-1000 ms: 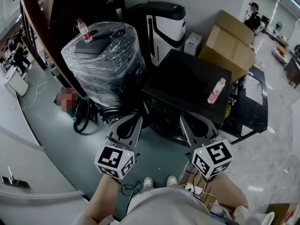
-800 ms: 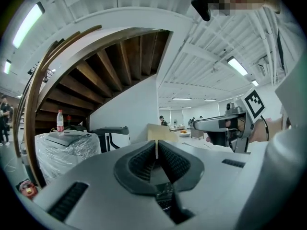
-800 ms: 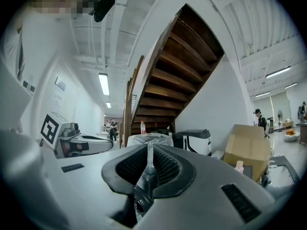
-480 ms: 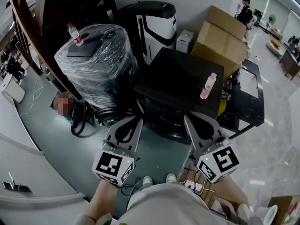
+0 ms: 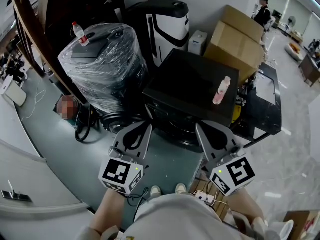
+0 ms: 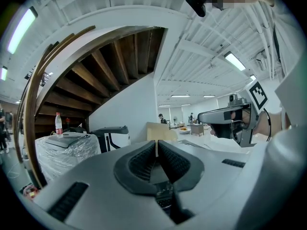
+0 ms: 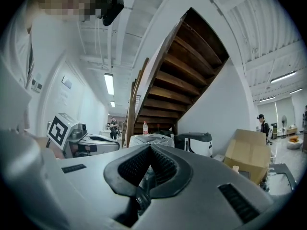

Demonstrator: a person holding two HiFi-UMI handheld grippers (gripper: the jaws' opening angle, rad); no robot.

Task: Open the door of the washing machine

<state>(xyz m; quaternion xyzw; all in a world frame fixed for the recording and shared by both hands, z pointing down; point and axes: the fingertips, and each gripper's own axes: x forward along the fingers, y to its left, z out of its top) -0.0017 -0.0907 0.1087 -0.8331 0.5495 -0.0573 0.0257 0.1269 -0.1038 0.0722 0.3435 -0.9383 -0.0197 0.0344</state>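
A black box-shaped machine (image 5: 192, 86) stands on the floor straight ahead in the head view, with a pink bottle (image 5: 221, 90) upright on its lid. Its front face is in shadow and I cannot make out a door. My left gripper (image 5: 142, 129) hangs before the machine's left front corner, shut and empty, apart from it. My right gripper (image 5: 202, 127) hangs before the right front, its jaws just closed with nothing between them. In the left gripper view the left gripper (image 6: 157, 143) has its pads together, as has the right gripper (image 7: 150, 147) in the right gripper view.
A plastic-wrapped drum (image 5: 105, 64) with a water bottle (image 5: 79, 33) on top stands left. A black-and-white appliance (image 5: 162, 26) and cardboard boxes (image 5: 237, 34) stand behind. Cables (image 5: 87, 129) lie on the floor left. A power strip (image 5: 205, 198) lies by my feet. A wooden staircase (image 5: 30, 44) curves overhead.
Both grippers have come slightly forward and up toward the black machine. The right gripper's jaws have drawn together. Little differs over the last half second.
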